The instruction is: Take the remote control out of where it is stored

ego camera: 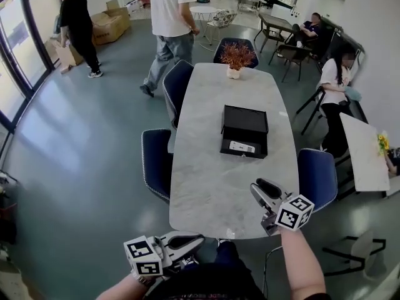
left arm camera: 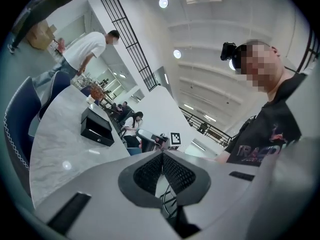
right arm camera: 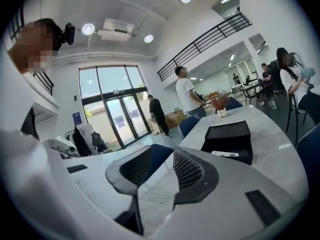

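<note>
The remote control [ego camera: 242,147] is seen lying in the open drawer [ego camera: 244,149] of a black box [ego camera: 245,117] at mid-table [ego camera: 212,186]. Nearer, the right gripper [ego camera: 258,186] is held part-open and empty. The left gripper [ego camera: 199,239] is closed on nothing.

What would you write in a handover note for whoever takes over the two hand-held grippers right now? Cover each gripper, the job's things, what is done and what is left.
Left hand-held gripper: jaws shut, empty, low beside the person's body, off the table's near end.
Right hand-held gripper: jaws apart, empty, over the near end of the white marble-patterned table.
Things: the slim white remote control lies in the open drawer of the black rectangular box at mid-table.
Done: the drawer stands open; the remote is untouched.
Left: reach the box, grip the remote and lift it out.
</note>
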